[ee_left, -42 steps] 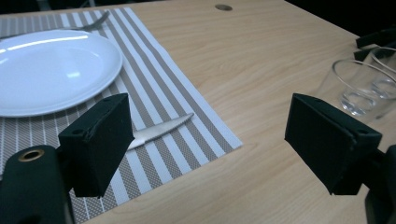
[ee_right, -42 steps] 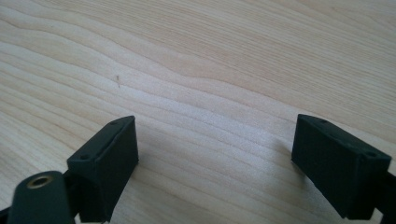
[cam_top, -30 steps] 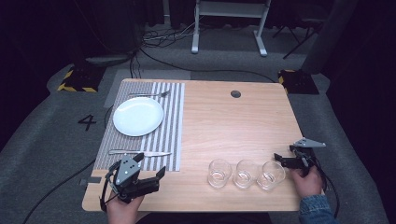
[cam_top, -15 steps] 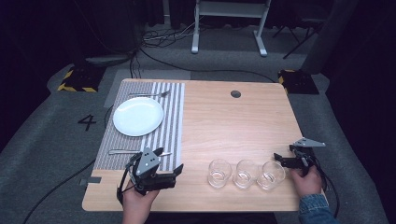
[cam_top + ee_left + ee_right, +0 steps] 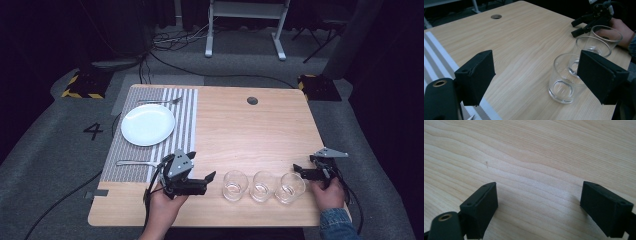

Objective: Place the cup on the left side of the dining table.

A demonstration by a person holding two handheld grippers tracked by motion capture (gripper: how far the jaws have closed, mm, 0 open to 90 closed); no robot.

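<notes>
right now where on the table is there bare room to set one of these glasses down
The wide bare wood between the striped mat and the table's right edge, from the grommet hole down to the three glasses, is free. The near edge is crowded: glasses flanked by both grippers.

One readable mark: a dark numeral "4" (image 5: 93, 131) stood on the grey floor carpet (image 5: 45, 165), just left of the table (image 5: 250, 130). Elsewhere, apparently no lettering, though detail was poor.

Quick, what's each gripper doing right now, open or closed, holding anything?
Left gripper: open, holding nothing, jaws aimed at the nearest glass.
Right gripper: open, holding nothing, over bare table.
</notes>
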